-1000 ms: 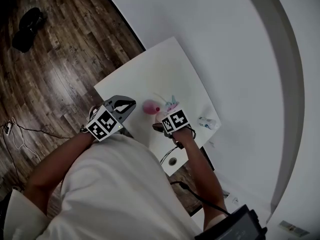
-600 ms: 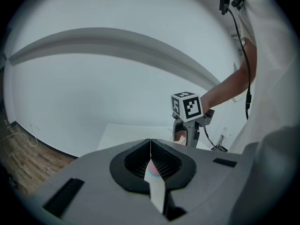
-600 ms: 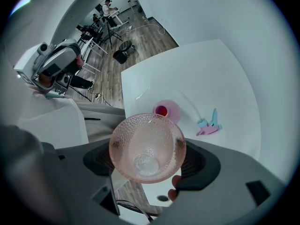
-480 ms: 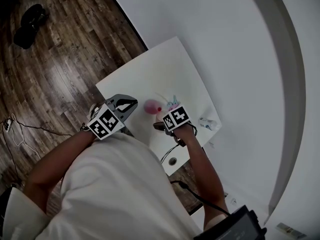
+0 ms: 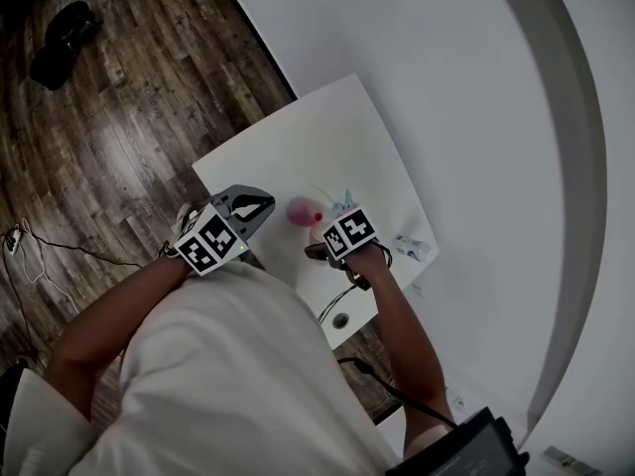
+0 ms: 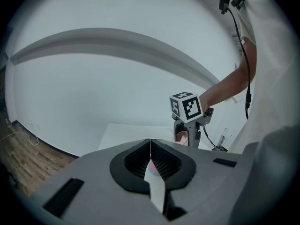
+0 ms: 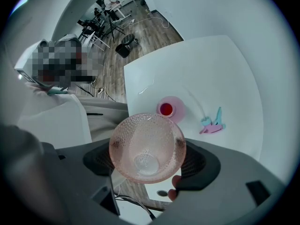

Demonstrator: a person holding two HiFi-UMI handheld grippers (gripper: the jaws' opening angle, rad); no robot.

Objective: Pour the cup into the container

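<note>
Plainly, the right tool, jaws wide, grips the pink cup; left tool fully closed

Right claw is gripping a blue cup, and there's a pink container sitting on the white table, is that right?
Not quite. The cup in the right claw is pink, not blue, as the right gripper view shows. The rest stands: the claw grips the cup, and the pink container sits on the white table.
</note>
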